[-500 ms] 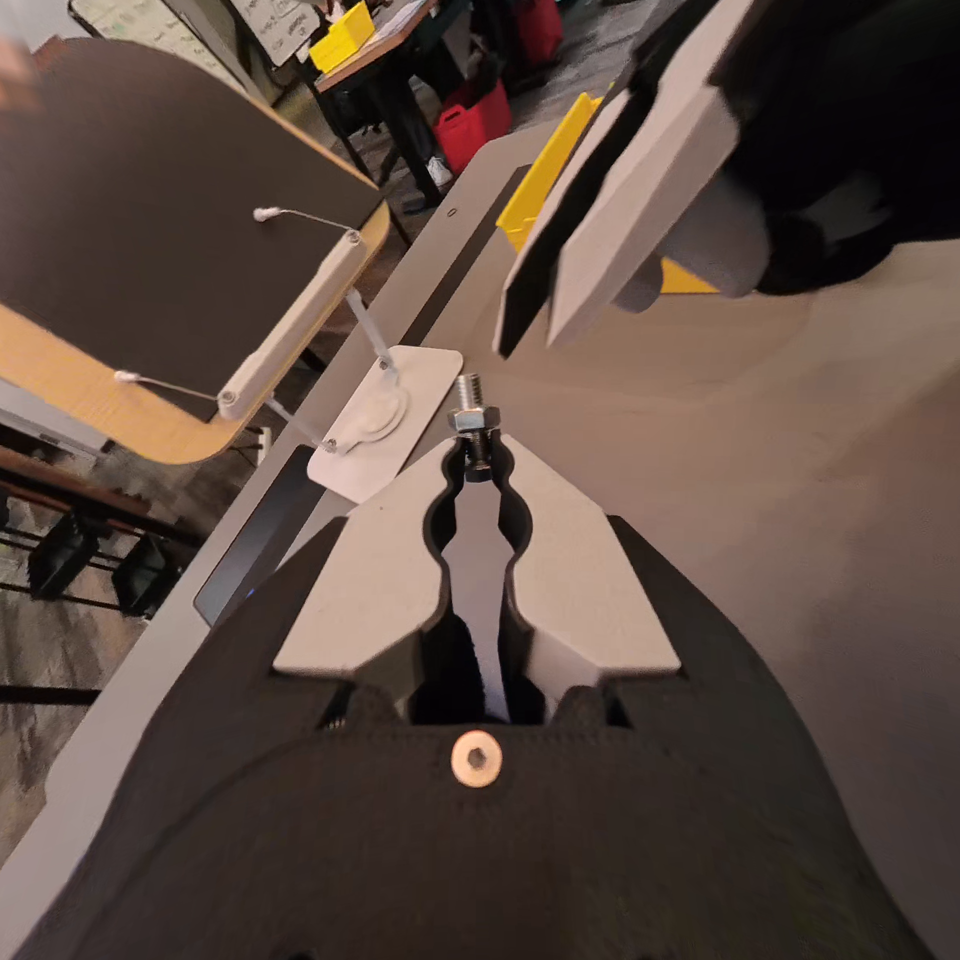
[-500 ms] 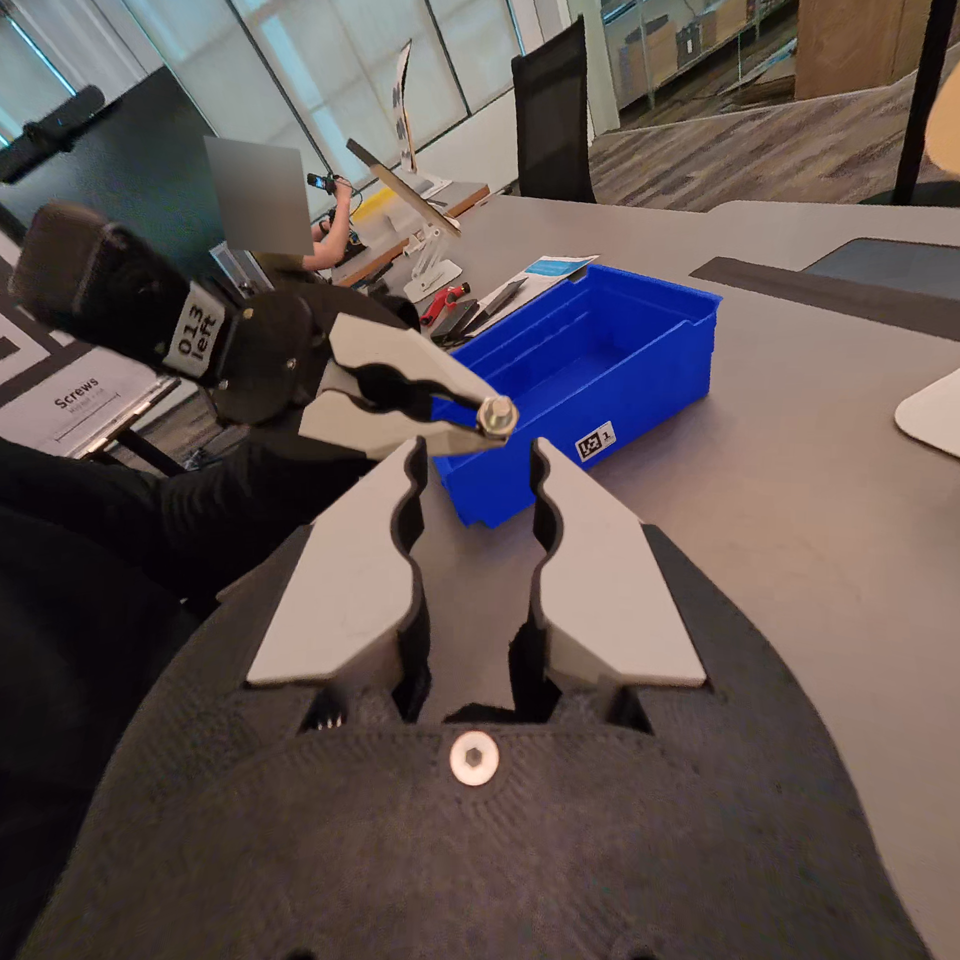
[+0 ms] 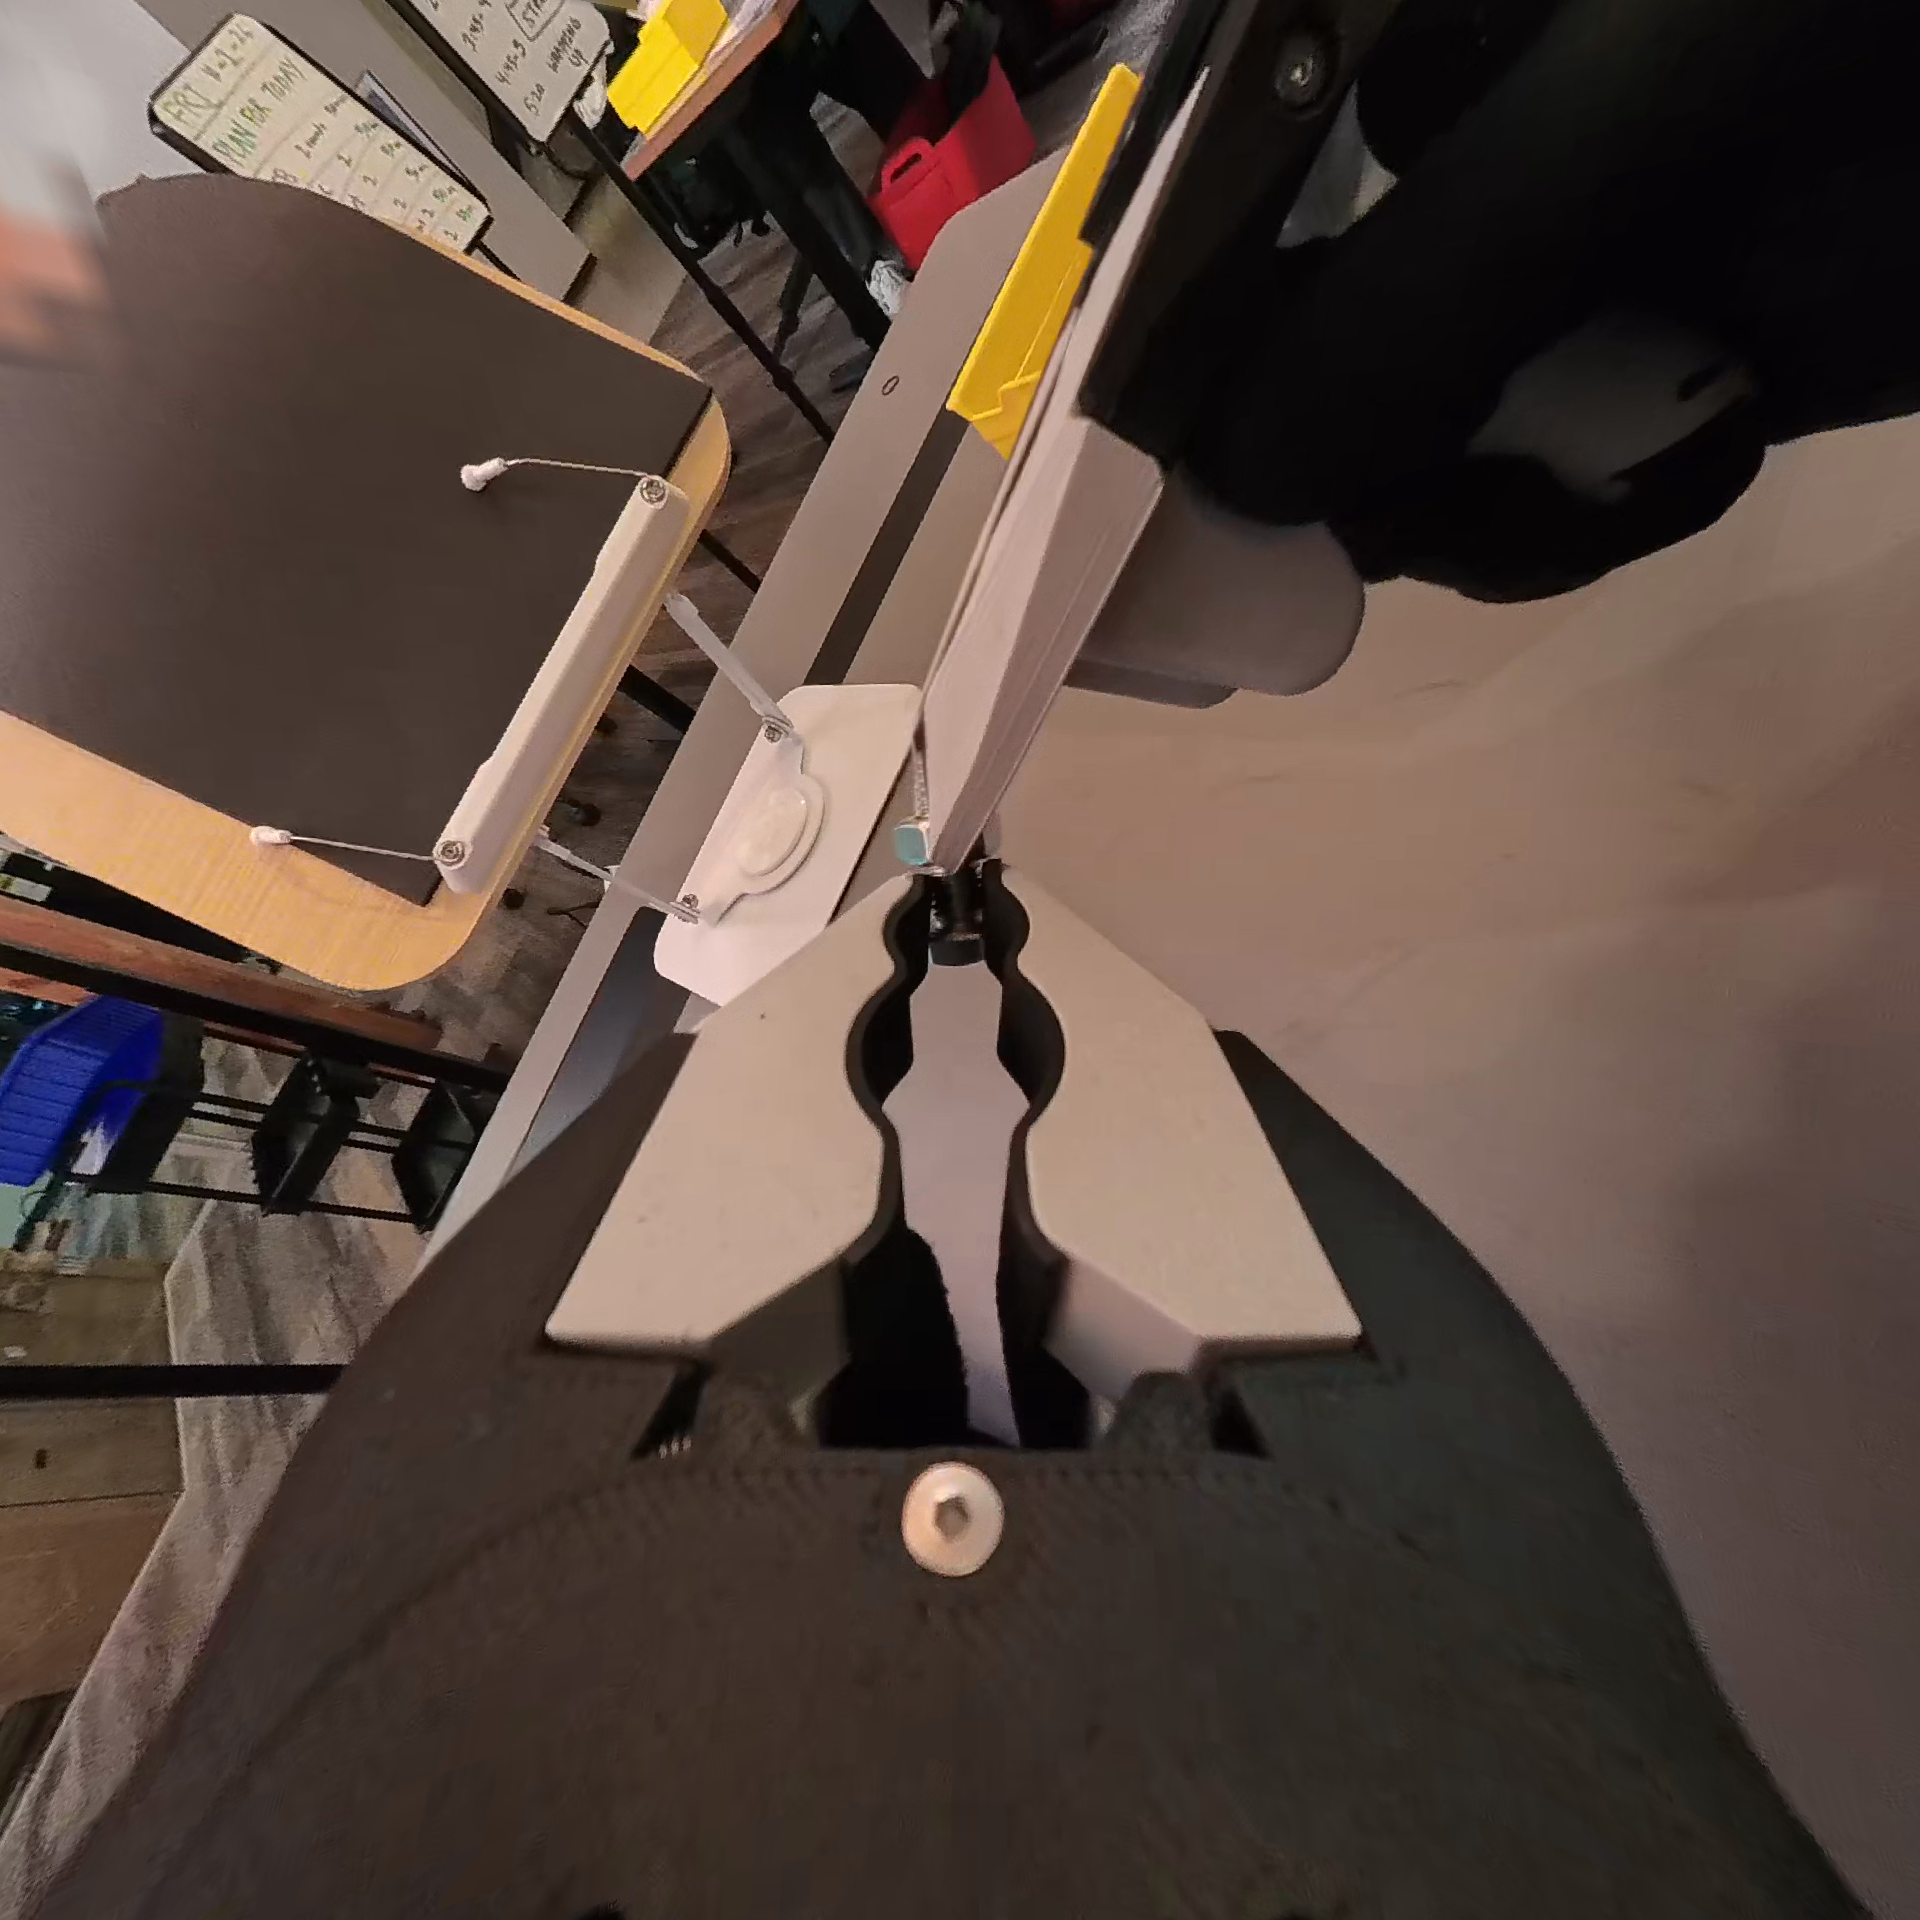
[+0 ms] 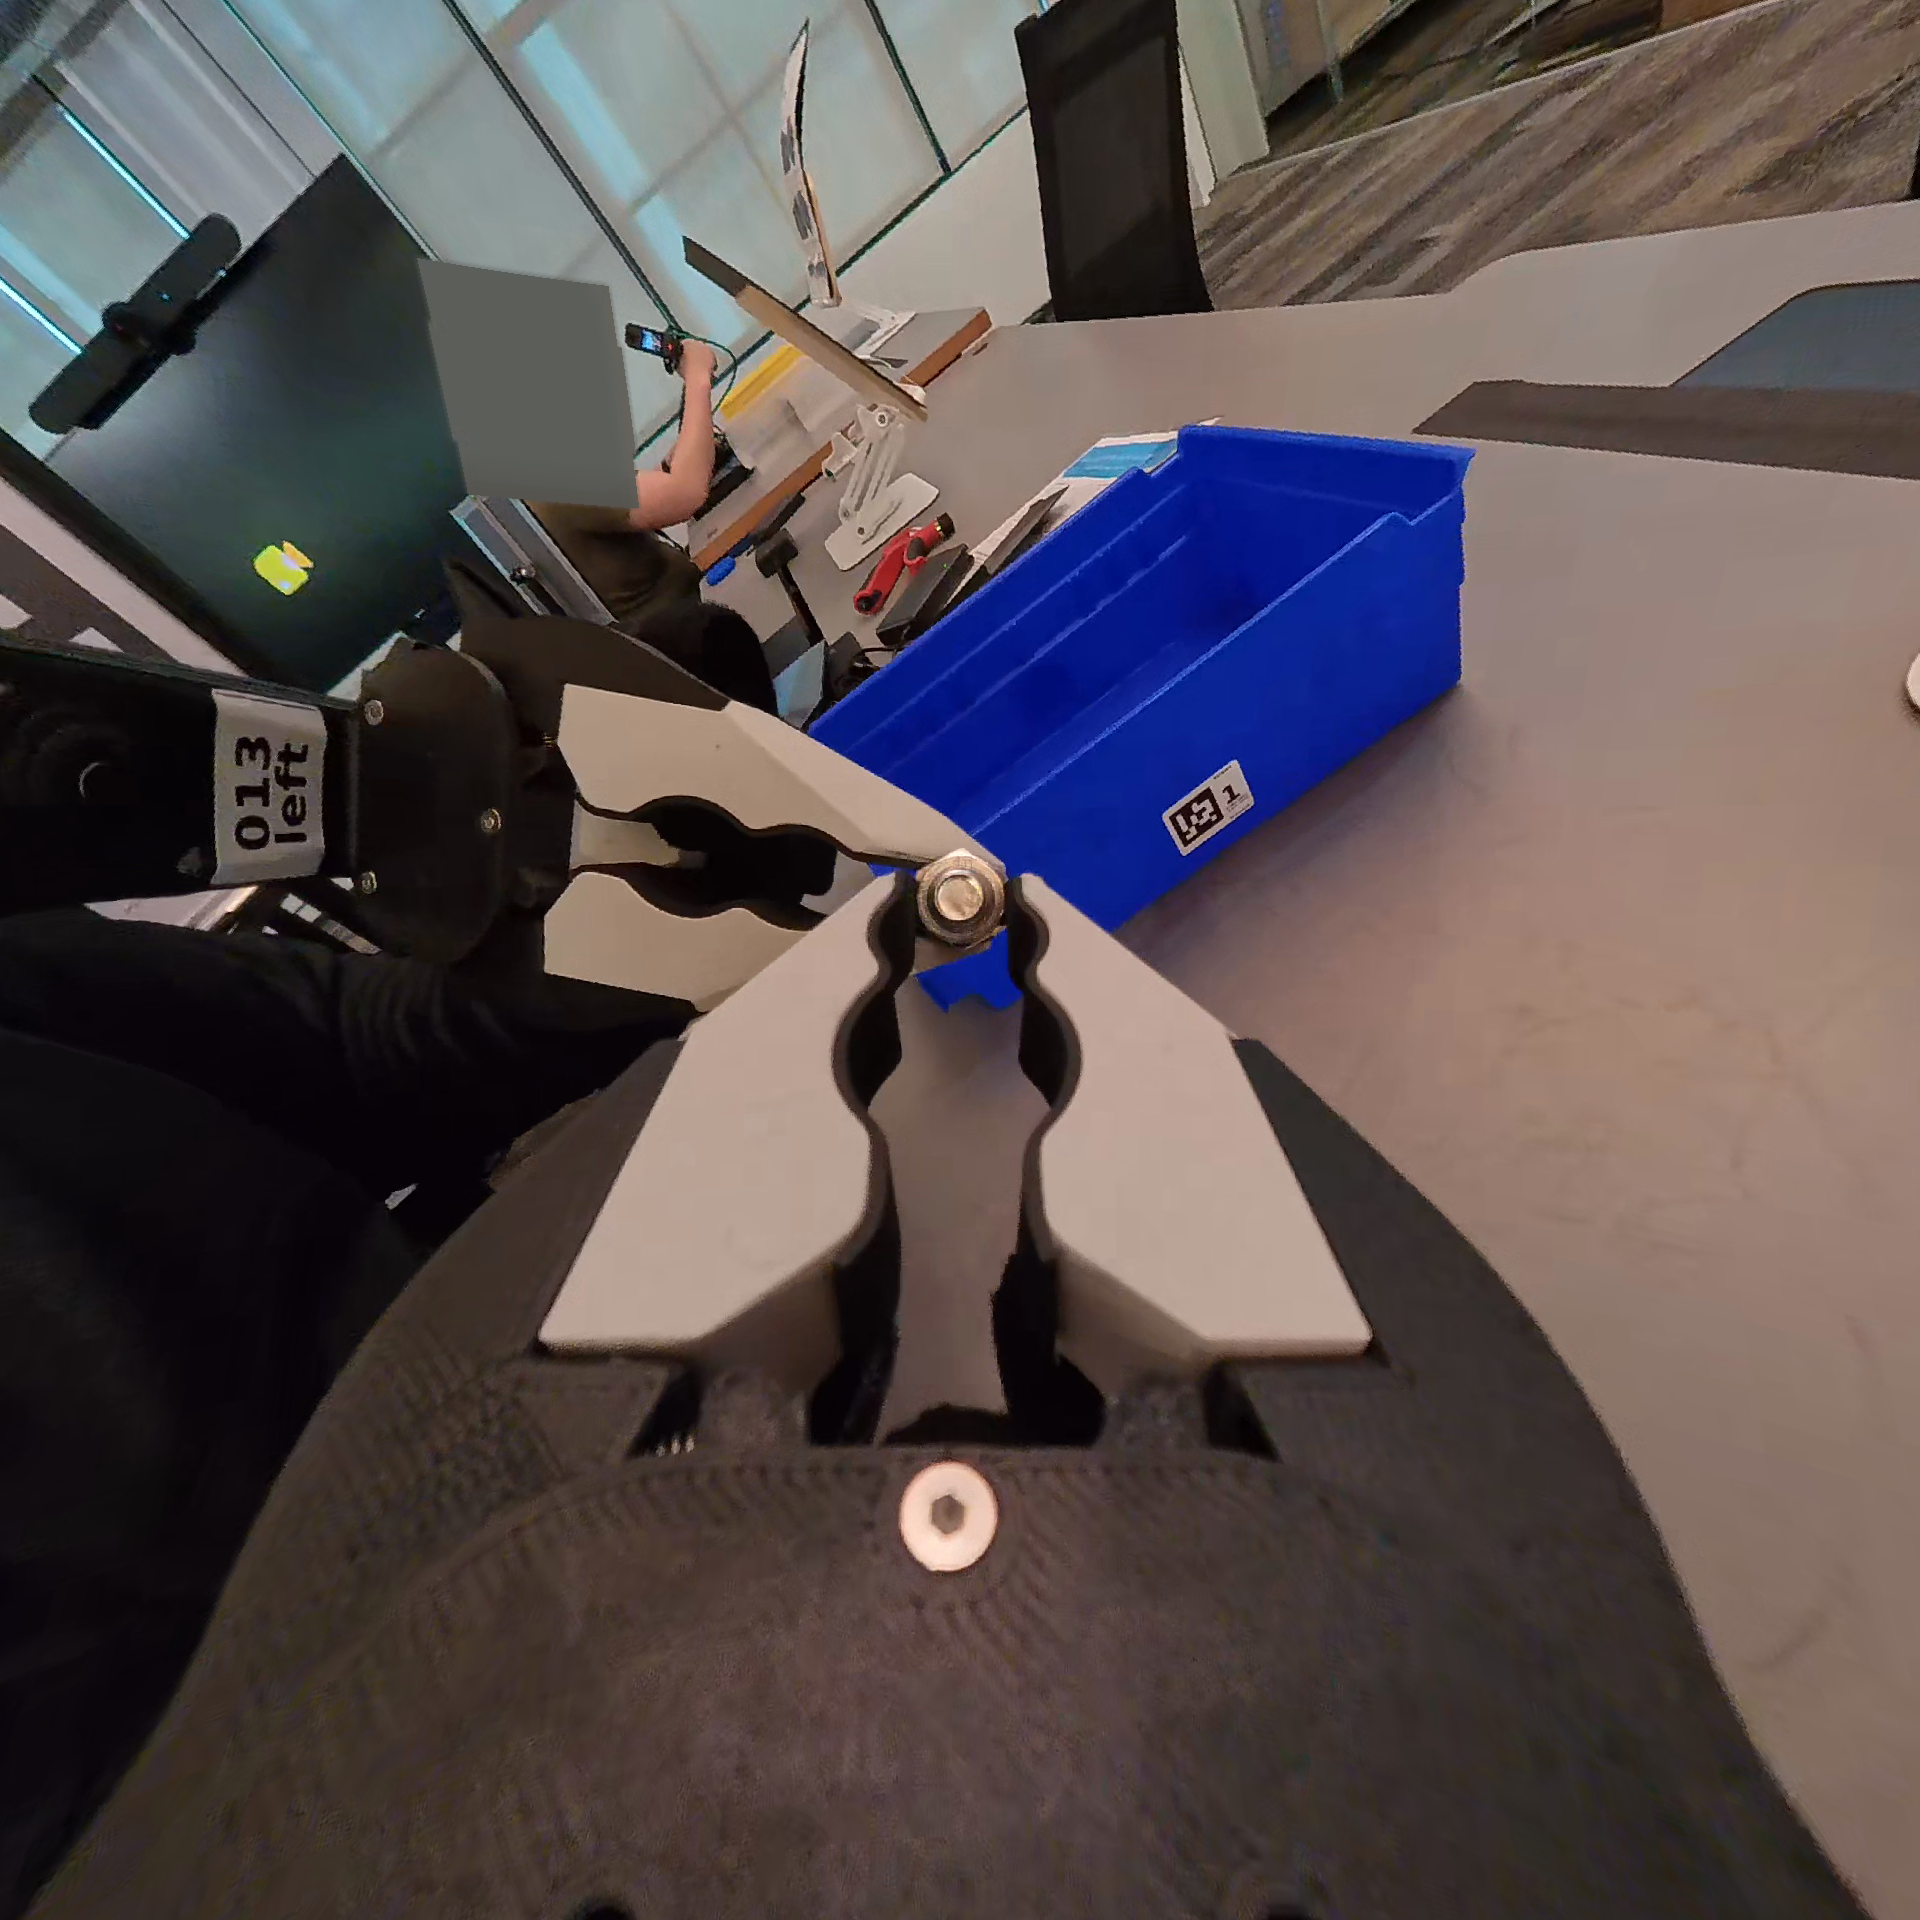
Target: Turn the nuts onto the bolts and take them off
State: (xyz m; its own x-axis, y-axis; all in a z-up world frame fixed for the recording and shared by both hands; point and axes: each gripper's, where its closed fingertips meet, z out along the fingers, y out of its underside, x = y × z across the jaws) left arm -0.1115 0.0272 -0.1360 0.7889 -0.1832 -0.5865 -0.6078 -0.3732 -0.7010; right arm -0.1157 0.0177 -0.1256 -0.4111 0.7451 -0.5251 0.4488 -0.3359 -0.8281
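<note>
My left gripper point(image 3: 956, 896) is shut on the lower shank of a steel bolt point(image 3: 954, 920) and holds it up above the grey table point(image 3: 1455, 1039). A hex nut point(image 3: 912, 842) sits on the bolt's thread just past the left fingertips. My right gripper point(image 4: 961, 906) meets it from the side, and its fingertips are closed around the nut point(image 4: 940, 864), with the bolt's end point(image 4: 962, 898) facing the right camera. In the left wrist view the right gripper's fingers point(image 3: 1039, 623) come down from the upper right onto the nut. In the right wrist view the left gripper's fingers point(image 4: 727, 758) reach in from the left.
A blue bin point(image 4: 1195, 727) stands on the table just behind the grippers. A yellow bin point(image 3: 1029, 301) sits farther along the table edge. A white stand base point(image 3: 790, 831) carries a tilted board point(image 3: 312, 520) near the edge. A person sits at a far desk. The grippers are tip to tip, or close to it.
My right gripper has moved in onto the bolt's end and closed its open fingers around the nut. The left gripper still holds the bolt.
</note>
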